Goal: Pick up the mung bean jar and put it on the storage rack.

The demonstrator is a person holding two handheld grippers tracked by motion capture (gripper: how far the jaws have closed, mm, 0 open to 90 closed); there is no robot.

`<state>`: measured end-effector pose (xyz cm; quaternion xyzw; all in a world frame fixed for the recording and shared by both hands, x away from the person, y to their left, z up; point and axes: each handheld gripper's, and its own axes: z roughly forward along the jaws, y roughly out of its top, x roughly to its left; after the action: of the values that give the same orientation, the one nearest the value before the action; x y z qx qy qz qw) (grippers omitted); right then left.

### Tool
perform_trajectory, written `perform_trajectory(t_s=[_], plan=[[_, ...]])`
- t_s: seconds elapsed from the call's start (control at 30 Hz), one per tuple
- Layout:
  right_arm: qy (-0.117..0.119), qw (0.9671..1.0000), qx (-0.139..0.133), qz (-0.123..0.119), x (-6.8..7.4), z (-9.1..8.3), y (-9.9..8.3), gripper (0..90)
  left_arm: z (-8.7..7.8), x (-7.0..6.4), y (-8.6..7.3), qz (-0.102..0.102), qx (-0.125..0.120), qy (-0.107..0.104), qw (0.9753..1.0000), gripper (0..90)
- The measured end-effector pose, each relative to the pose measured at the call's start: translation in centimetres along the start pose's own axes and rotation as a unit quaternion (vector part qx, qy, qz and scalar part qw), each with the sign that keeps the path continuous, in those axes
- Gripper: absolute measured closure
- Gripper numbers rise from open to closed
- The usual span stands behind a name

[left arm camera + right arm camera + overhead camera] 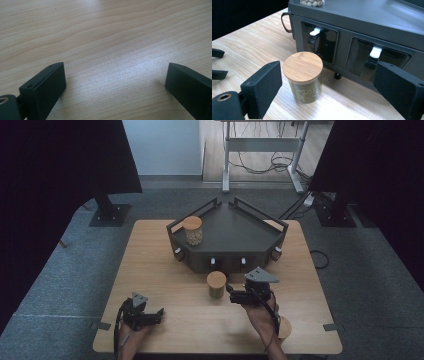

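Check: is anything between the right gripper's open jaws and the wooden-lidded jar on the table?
No: bare table separates the right gripper from the jar, per its gripper view.

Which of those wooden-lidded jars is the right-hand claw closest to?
The jar of greenish grains standing on the table, just ahead of the open right gripper. The other jar, with pale round pieces, sits up on the dark rack.

You saw a clear glass jar [305, 85] with a smooth wood lid [303, 66], matt black plastic fingers [263, 87], and a pale wood desk [105, 37].
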<state>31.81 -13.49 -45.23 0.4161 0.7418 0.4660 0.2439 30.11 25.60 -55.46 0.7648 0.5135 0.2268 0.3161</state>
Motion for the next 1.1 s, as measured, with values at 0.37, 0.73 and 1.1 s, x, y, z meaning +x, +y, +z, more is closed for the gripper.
perform_trajectory(t_s=[0.37, 0.73, 1.1], plan=[[0.003, 1.0000, 0.003, -0.004, 0.6, 0.8, -0.3, 7.7, 0.0, 0.0, 0.0, 0.000, 0.000, 0.000, 1.0000, 3.0], [0.009, 0.9999, 0.000, -0.012, 1.0, 1.4, -0.6, 7.8, 0.0, 0.0, 0.0, 0.000, 0.000, 0.000, 1.0000, 3.0], [0.015, 0.9998, -0.001, -0.010, 1.4, 2.2, -0.8, 7.6, 0.0, 0.0, 0.0, 0.000, 0.000, 0.000, 1.0000, 3.0]])
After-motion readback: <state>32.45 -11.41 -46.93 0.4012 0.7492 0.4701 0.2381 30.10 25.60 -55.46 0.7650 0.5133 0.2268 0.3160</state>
